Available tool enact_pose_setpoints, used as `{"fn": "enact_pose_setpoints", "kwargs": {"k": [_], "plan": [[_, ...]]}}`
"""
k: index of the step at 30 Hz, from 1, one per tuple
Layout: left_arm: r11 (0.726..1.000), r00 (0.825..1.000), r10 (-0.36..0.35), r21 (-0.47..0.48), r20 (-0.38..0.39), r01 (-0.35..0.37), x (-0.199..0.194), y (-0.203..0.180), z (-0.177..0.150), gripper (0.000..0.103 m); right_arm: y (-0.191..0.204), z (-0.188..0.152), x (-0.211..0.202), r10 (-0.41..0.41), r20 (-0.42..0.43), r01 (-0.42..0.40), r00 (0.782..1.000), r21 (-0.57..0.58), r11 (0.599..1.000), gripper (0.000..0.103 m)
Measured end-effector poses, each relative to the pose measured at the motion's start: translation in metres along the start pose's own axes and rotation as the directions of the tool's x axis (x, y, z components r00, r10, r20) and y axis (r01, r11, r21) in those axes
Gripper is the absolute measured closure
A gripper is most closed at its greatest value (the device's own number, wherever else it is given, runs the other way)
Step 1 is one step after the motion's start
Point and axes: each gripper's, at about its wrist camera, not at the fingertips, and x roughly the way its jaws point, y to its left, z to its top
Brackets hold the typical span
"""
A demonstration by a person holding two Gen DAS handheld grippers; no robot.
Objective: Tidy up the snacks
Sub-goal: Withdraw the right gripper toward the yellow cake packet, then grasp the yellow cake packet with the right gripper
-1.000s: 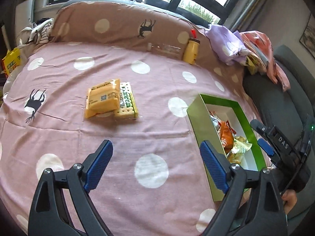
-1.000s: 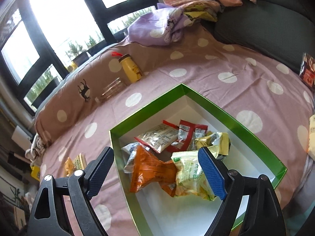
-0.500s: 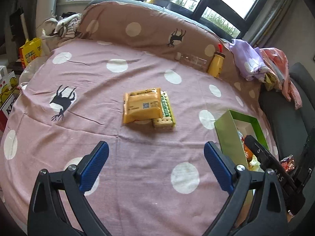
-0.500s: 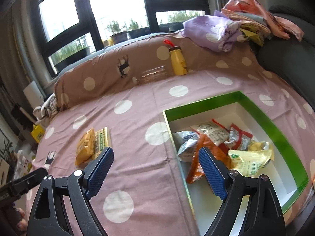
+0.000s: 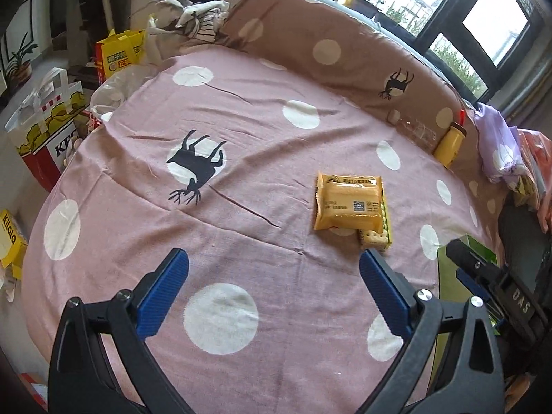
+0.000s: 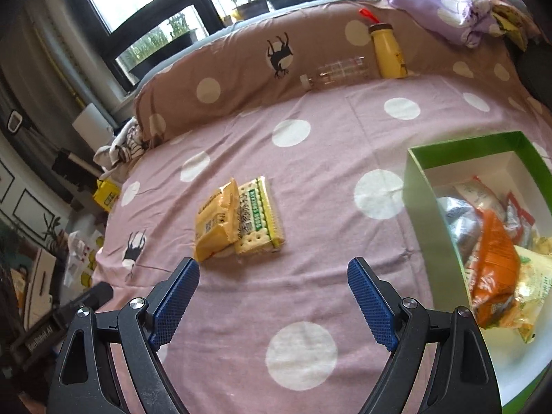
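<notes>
While both tools hang above the pink dotted bedspread, neither carries anything: the left gripper has its blue pads spread wide over bare cloth, and the right gripper also stands wide apart with only fabric between its fingers. In the right wrist view, a dark corner of the left tool shows at the near left edge, and in the left wrist view the right tool pokes in at the near right.

Just beyond the fingertips lie two snacks, touching each other. The yellow snack packet rests partly on top of the green-striped cracker pack, which peeks out on its right side (its near end shows pale crackers through the wrapper). Both sit on the bedspread, well apart from the green box at the right, whose white inside holds an orange bag, a pale yellow bag, a silvery bag and some red-and-white ones in a loose heap.

Farther off, where the brown dotted bolster rises, a clear bottle lies on its side just beside an upright yellow bottle with a red tip. Crumpled lilac cloth sits at the far right, and windows stand behind.
</notes>
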Motion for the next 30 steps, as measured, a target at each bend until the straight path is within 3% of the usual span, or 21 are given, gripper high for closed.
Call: {"fn": "enact_pose_setpoints", "kwargs": {"k": [5, 10, 12, 14, 16, 21, 30], "plan": [[0.997, 0.999, -0.028, -0.070, -0.017, 0.027, 0.002, 0.013, 0.007, 0.003, 0.040, 0.033, 0.048, -0.012, -0.071, 0.007, 0.997, -0.063, 0.998, 0.015], [0.995, 0.999, -0.049, -0.089, -0.023, 0.047, 0.002, 0.016, 0.010, 0.003, 0.059, 0.039, 0.114, -0.041, -0.173, 0.025, 0.984, -0.095, 0.995, 0.016], [0.995, 0.998, -0.051, -0.088, -0.024, 0.049, 0.002, 0.017, 0.011, 0.003, 0.056, 0.038, 0.129, -0.055, -0.180, 0.041, 0.982, -0.081, 0.996, 0.033], [0.995, 0.998, -0.052, -0.092, -0.025, 0.049, 0.003, 0.019, 0.012, 0.003, 0.052, 0.034, 0.136, -0.050, -0.186, 0.038, 0.981, -0.068, 0.997, 0.041], [0.994, 0.998, -0.048, -0.102, -0.028, 0.045, 0.004, 0.020, 0.012, 0.003, 0.053, 0.032, 0.131, -0.029, -0.154, 0.015, 0.988, -0.091, 0.996, 0.061], [0.994, 0.997, -0.057, -0.091, -0.044, 0.053, 0.007, 0.017, 0.011, 0.003, 0.049, 0.022, 0.107, 0.059, -0.151, -0.073, 0.987, -0.089, 0.993, 0.075], [0.998, 0.996, -0.057, -0.039, -0.065, 0.055, 0.010, 0.000, 0.001, 0.003, 0.012, -0.023, 0.046, 0.173, -0.168, -0.168, 0.970, 0.046, 0.985, 0.080]]}}
